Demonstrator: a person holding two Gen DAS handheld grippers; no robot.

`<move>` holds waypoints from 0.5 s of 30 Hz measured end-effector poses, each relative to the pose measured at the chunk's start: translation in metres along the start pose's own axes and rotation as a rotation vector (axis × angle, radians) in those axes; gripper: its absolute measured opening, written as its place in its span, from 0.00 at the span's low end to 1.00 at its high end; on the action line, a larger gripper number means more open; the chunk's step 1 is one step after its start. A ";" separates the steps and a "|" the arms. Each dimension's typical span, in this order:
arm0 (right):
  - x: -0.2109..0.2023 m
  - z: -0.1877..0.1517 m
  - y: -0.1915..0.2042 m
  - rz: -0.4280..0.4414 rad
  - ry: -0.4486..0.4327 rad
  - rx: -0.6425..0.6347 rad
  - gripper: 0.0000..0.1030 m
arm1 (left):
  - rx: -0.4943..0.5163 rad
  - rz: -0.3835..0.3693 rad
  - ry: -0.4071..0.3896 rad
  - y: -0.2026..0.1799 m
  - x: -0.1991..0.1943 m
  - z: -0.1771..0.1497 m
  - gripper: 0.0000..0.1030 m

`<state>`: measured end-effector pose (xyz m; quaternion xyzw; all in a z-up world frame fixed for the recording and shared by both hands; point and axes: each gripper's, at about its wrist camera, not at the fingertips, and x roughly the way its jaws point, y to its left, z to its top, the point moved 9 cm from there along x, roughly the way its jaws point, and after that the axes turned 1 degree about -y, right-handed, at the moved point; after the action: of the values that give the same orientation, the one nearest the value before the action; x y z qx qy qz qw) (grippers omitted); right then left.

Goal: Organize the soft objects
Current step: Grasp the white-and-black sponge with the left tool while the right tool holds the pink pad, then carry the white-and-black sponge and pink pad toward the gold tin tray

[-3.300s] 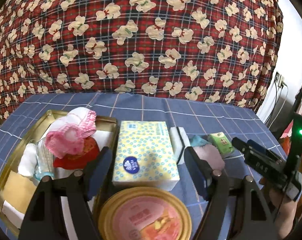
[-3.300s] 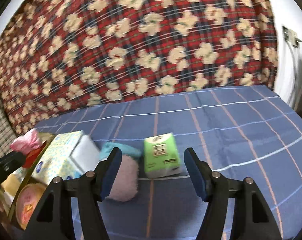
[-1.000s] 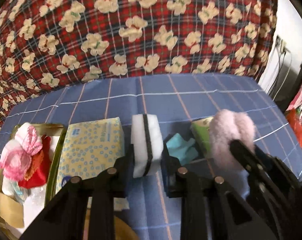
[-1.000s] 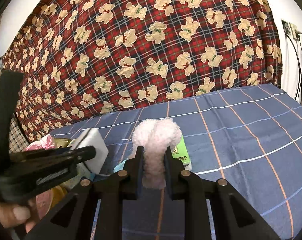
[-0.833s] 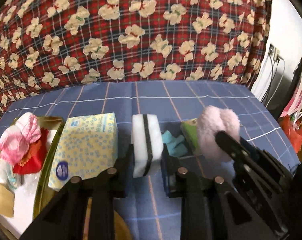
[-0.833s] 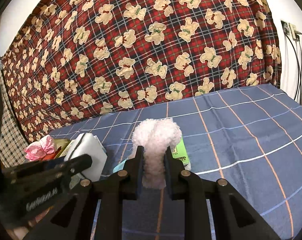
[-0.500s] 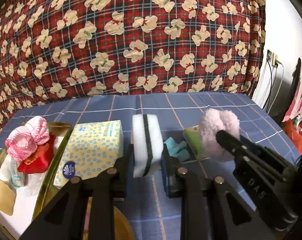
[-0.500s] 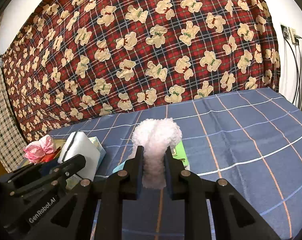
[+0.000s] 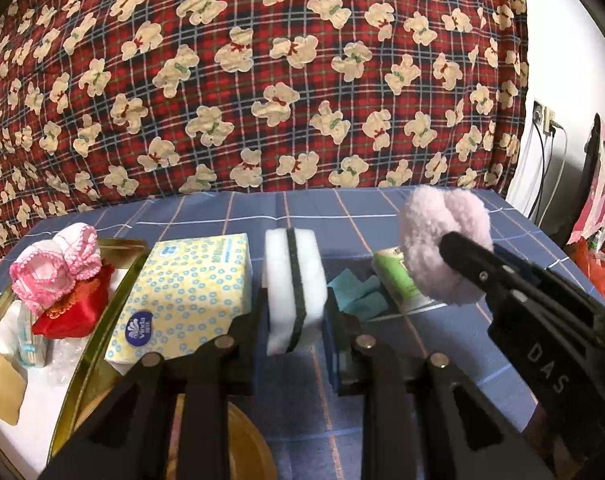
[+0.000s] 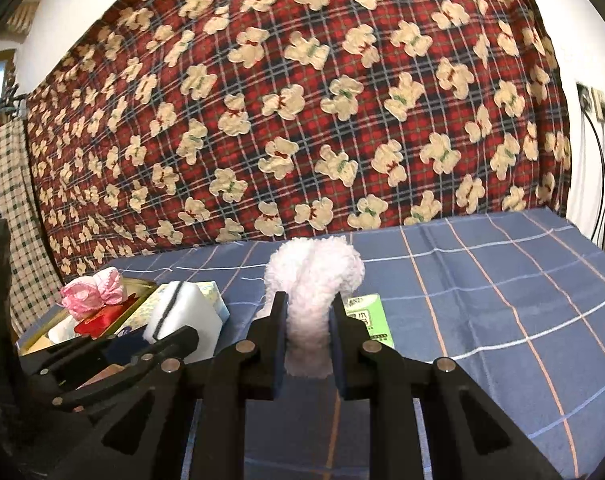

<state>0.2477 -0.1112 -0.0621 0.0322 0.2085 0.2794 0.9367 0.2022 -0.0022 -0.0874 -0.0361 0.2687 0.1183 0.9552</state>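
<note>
The left gripper (image 9: 294, 320) is clamped on a white sponge (image 9: 293, 292) with a dark middle layer, held upright between its pads. The right gripper (image 10: 308, 330) squeezes a fluffy pink puff (image 10: 314, 288), which bulges above its fingers. Just left of the sponge lies a yellow tissue pack (image 9: 186, 292), and further left a gold tray (image 9: 90, 356) holds a pink knitted piece (image 9: 56, 272) on a red pouch (image 9: 76, 312). Just beyond the left gripper's right finger lies a teal cloth (image 9: 356, 294), with a green packet (image 9: 396, 276) beside it, below the puff. All sits on a blue checked tablecloth (image 10: 502, 292), with a red bear-print blanket (image 10: 302, 100) hanging behind.
</note>
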 end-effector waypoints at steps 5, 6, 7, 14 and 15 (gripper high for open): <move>-0.002 0.002 0.001 0.004 -0.020 -0.002 0.20 | -0.006 0.010 -0.020 0.005 -0.001 0.000 0.22; -0.002 0.002 0.001 0.003 -0.020 -0.002 0.20 | -0.012 0.008 -0.019 0.007 0.000 -0.001 0.22; -0.003 0.002 0.000 0.000 -0.023 0.000 0.20 | -0.013 0.007 -0.017 0.007 0.000 -0.002 0.22; -0.004 0.002 -0.002 -0.032 -0.028 -0.005 0.21 | -0.032 0.009 -0.030 0.015 -0.002 -0.004 0.22; -0.004 0.002 -0.002 -0.040 -0.030 -0.008 0.21 | -0.035 0.007 -0.031 0.016 -0.002 -0.004 0.22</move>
<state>0.2468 -0.1152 -0.0589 0.0286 0.1942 0.2611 0.9452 0.1944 0.0126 -0.0896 -0.0501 0.2519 0.1269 0.9581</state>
